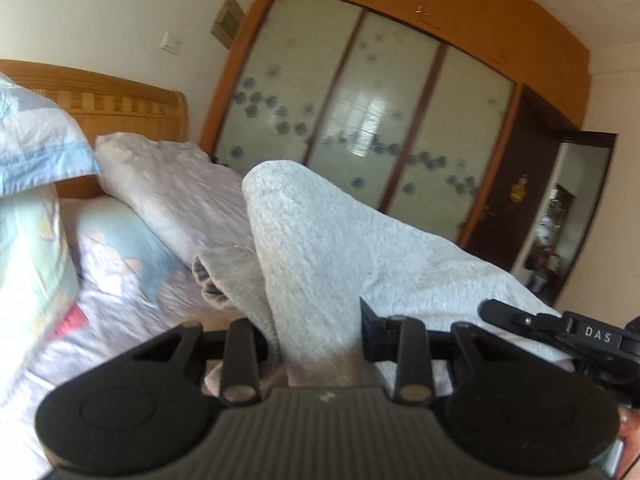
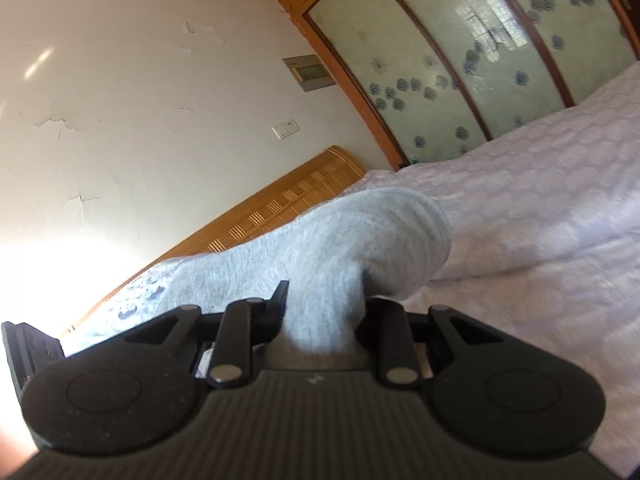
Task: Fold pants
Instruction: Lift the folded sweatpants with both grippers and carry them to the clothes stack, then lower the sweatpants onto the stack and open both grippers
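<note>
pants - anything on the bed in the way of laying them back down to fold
Nothing visible on the near sheet. Both tools, left and right, grip the grey pants lifted above it. Pillows lie near the headboard, beyond the pants.

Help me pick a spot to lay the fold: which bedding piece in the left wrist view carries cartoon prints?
The pale blue pillow beside the plain lilac folded quilt; only it shows cartoon figures.

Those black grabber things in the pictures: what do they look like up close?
Each is matte black plastic: a ribbed central body, a round disc on either side, and two slim link bars with silver rivets. The left gripper and right gripper match. White letters "DAS" mark one.
</note>
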